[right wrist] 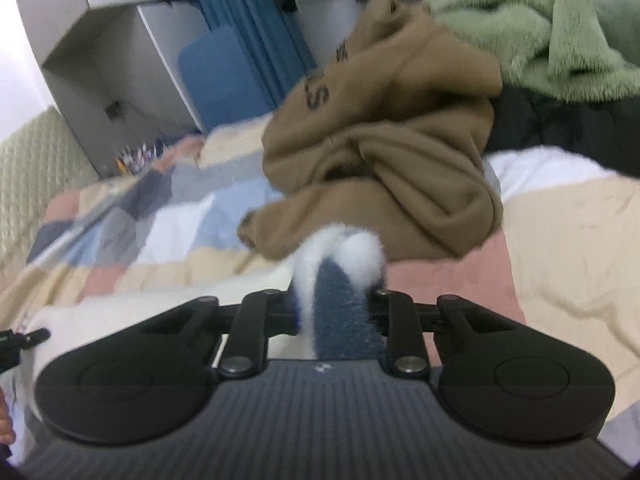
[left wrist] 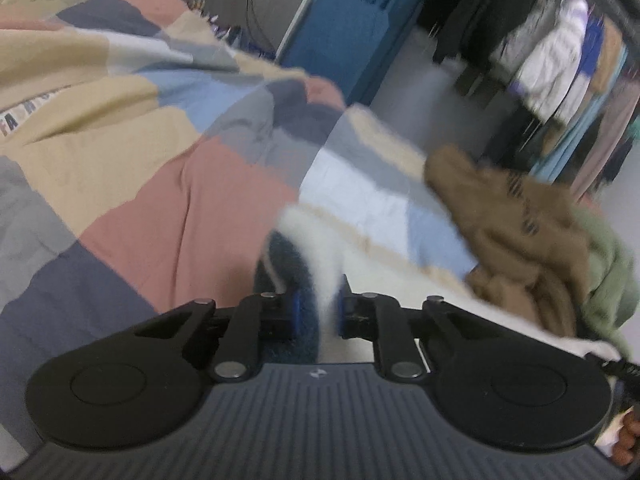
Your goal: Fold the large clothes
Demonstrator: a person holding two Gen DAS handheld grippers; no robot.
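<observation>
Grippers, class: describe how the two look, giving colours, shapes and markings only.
The left gripper and right gripper match: black linkage arms with silver pivot pins, two round black discs, a ribbed grey body with a small logo, and blue pads on the left one's fingers.

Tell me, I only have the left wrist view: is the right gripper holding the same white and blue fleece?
Observer: Yes, the right gripper is shut on the fuzzy white and blue garment.
Operator: What lies beyond it?
Observer: A crumpled brown hoodie on the patchwork bedspread, just past the fleece.
Operator: Anything behind the hoodie?
Observer: A green fleece heaped over something black.
</observation>
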